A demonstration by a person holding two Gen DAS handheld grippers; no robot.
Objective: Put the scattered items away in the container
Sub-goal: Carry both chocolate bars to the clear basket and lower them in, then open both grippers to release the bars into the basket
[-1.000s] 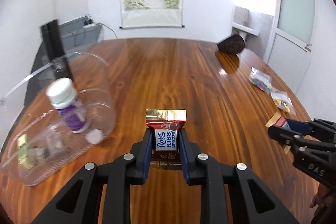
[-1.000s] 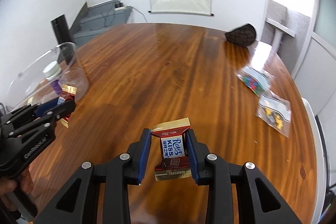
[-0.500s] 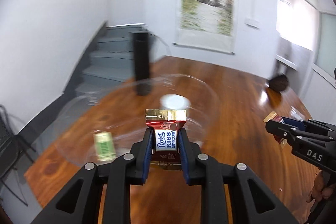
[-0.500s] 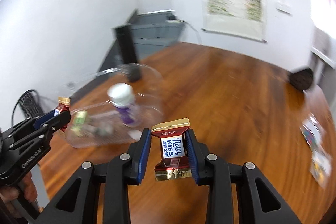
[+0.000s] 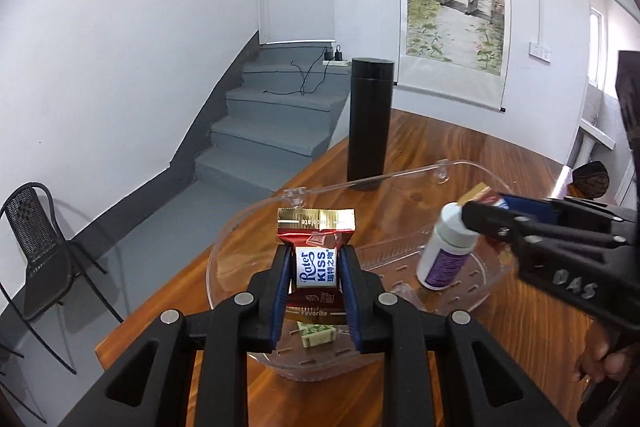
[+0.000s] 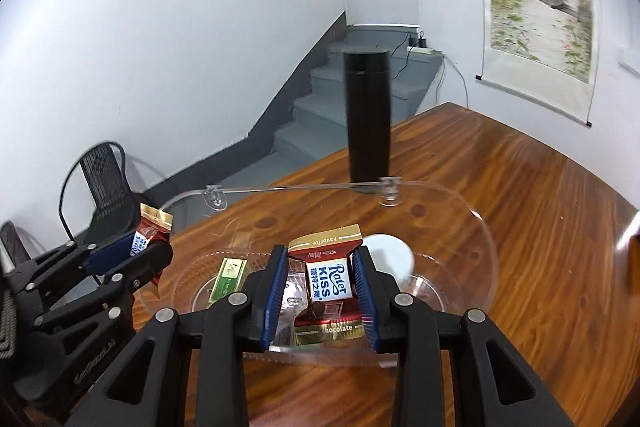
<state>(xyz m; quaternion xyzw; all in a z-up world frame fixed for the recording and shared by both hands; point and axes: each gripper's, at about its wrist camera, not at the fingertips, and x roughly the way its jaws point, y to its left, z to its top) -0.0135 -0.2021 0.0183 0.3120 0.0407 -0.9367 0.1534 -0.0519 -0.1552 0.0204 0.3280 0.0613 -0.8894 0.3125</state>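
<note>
Left wrist view: over my wooden desk [image 5: 460,147] the clear container [image 5: 224,247] lies just ahead, already holding a white-capped bottle [image 5: 446,251] and a green packet [image 5: 316,333], and my left tool [image 5: 314,269] is clamped on a red chocolate packet [image 5: 316,247] above its near rim. My right tool [image 6: 320,287] is clamped on a second chocolate packet [image 6: 326,283] over the bowl. I judge this the drop-off step: next both tools must part above the container so each packet falls inside.

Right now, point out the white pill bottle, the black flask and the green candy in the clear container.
white pill bottle [image 5: 448,255], left wrist view, on its body.
black flask [image 6: 366,115], right wrist view, mid-body.
green candy [image 6: 227,281], right wrist view, on its wrapper, inside the clear container [image 6: 486,247].
</note>
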